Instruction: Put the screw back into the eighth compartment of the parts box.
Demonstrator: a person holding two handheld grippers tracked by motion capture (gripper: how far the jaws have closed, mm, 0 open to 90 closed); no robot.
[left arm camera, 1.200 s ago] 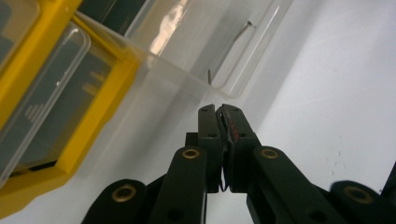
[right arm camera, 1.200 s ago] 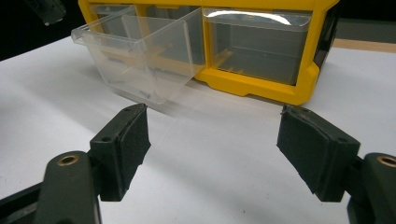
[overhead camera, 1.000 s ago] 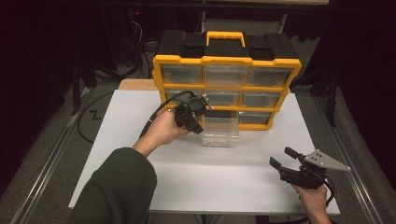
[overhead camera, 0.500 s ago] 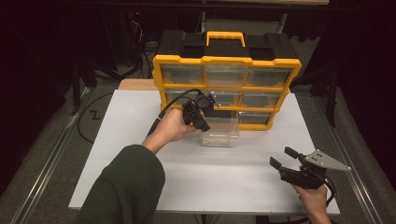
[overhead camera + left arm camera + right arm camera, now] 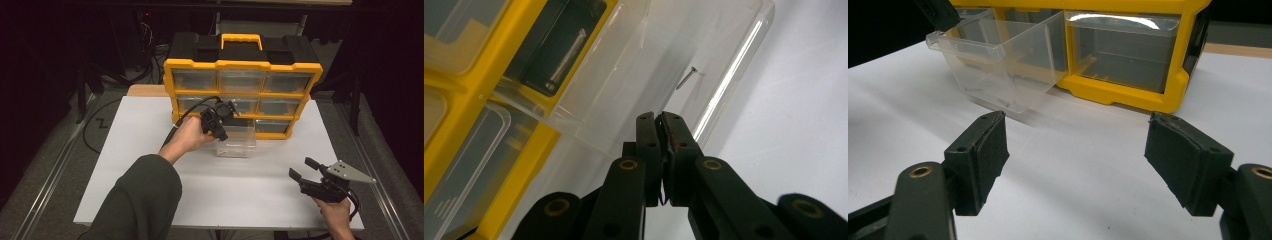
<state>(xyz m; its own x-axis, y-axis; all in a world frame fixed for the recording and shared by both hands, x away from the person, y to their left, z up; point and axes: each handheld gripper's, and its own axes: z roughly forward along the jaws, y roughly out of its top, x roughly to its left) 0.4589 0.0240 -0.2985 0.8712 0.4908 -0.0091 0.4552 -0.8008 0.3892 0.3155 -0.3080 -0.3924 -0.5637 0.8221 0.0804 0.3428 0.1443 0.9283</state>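
Cable loops from the left gripper [image 5: 220,117], which hangs at the far middle of the white surface [image 5: 130,145], above the clear drawer [image 5: 235,142] that is pulled out of the bottom row of the yellow organizer [image 5: 242,65]. In the left gripper view its jaws are pressed together; something thin and dark seems to sit in the slit between the pads, but I cannot tell what it is or whether it is a part of the pads. Beyond the tips lies 1 small screw [image 5: 686,77] on the floor of the clear drawer, apart from the jaws. My reading is that small hardware is being sorted into this drawer: the drawer is out and at least 1 screw is already inside, while pushing the drawer back into its slot is left to do. In the right gripper view more small dark bits show through the drawer wall, too small to count. Farther right, near the front corner of the surface, the right gripper [image 5: 302,170] hovers well apart from the organizer with its jaws spread wide and nothing between them. Contents of the other 8 drawers are hard to make out behind their frosted fronts, and the person's arms are cut off at the near edge.
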